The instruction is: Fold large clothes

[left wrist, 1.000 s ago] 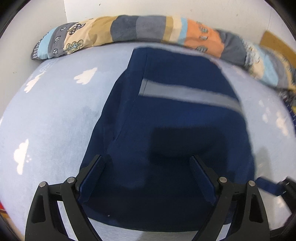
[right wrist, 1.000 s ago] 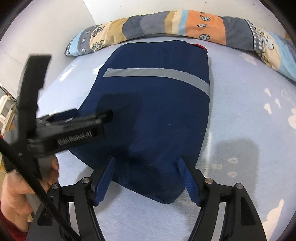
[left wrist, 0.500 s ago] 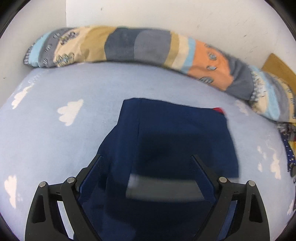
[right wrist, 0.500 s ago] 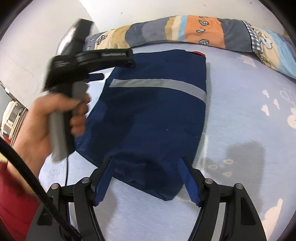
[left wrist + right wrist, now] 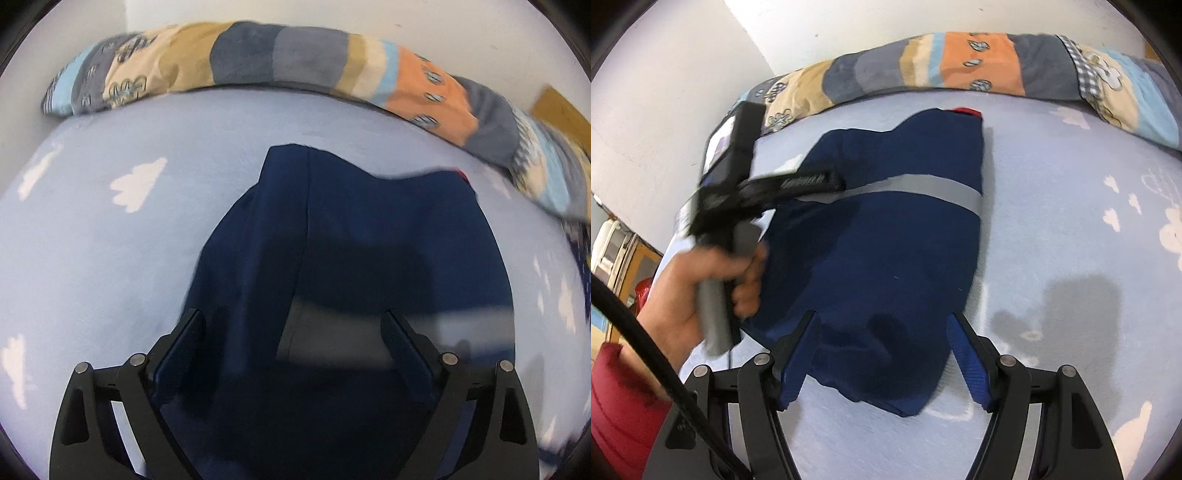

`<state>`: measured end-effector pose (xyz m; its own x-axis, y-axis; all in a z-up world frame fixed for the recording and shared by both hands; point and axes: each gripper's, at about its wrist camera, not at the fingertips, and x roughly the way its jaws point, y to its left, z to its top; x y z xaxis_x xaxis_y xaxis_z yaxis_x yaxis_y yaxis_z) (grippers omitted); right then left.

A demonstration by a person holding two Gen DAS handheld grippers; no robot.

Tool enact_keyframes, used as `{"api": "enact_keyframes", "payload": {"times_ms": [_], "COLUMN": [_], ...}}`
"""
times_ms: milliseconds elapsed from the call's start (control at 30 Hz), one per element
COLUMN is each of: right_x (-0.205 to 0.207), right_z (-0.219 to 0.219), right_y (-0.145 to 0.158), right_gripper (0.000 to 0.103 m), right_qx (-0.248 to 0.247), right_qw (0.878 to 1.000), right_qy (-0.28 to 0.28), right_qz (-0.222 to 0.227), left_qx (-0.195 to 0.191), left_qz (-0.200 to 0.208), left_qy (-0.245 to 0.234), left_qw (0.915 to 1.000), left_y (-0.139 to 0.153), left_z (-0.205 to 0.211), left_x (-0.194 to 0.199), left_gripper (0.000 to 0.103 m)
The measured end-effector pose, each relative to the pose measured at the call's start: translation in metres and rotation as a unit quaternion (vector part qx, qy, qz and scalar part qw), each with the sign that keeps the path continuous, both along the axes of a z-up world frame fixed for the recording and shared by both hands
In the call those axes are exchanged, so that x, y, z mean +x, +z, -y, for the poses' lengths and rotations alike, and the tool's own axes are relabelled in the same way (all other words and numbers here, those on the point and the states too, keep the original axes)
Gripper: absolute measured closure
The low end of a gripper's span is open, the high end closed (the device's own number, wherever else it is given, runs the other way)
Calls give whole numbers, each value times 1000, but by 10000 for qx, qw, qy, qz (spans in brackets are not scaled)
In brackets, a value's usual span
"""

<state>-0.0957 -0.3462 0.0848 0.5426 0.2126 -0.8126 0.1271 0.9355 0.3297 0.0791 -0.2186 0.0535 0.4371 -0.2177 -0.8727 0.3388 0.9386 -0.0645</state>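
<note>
A navy garment (image 5: 897, 236) with a grey reflective stripe (image 5: 923, 186) and a small red tag (image 5: 966, 110) lies folded lengthwise on the light blue bed. It also shows in the left wrist view (image 5: 369, 266). My left gripper (image 5: 291, 328) is open and empty, held above the garment's middle; it also shows in the right wrist view (image 5: 831, 181), held over the garment's left side. My right gripper (image 5: 882, 328) is open and empty over the garment's near end.
The bed sheet (image 5: 1071, 229) is light blue with white clouds. A long patchwork bolster (image 5: 295, 62) lies along the far edge against the white wall; it also shows in the right wrist view (image 5: 960, 62). The bed's left edge (image 5: 676, 236) drops off beside the wall.
My left gripper has moved forward from the garment's near end to over its middle and far part. The garment's far edge now looks rumpled. My right gripper has stayed put.
</note>
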Motion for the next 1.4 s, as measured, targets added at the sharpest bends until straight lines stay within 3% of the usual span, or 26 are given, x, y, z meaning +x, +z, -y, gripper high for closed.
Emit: {"api": "enact_keyframes", "payload": {"times_ms": [200,367,467,633,733,867,1033,1167,1400], "right_x": [13,20,25,20,13,9,9,9,11], "right_z": [-18,-32,-31,-28,-28,-34,-44,-41,-42], "right_y": [-14,-29,-42,-39,-23,-18,-22,-34,-41], "right_gripper": [27,25,21,20,21,21,22,22,21], "right_qx": [-99,-575,-556,-485,-368,-335,-501,-278,-252], "right_qw": [9998,9976,9966,9968,9980,9979,9967,9971,9968], "right_qy": [117,262,339,355,378,437,516,513,540], "right_qz": [-137,-295,-513,-531,-361,-328,-376,-480,-527], "left_qx": [75,-121,-16,160,61,-129,44,43,20], "left_qz": [-158,-449,-283,-63,109,38,-195,-459,-483], "left_qy": [39,293,357,294,396,547,552,589,588], "left_qw": [9998,9985,9990,9994,9991,9984,9983,9972,9971], "left_y": [-6,-22,-23,-3,17,25,7,-12,-16], "left_z": [-37,-57,-57,-57,-70,-85,-89,-93,-93], "left_x": [-45,-54,-64,-83,-95,-105,-105,-101,-101], "left_gripper": [8,6,6,8,8,8,8,7,7]}}
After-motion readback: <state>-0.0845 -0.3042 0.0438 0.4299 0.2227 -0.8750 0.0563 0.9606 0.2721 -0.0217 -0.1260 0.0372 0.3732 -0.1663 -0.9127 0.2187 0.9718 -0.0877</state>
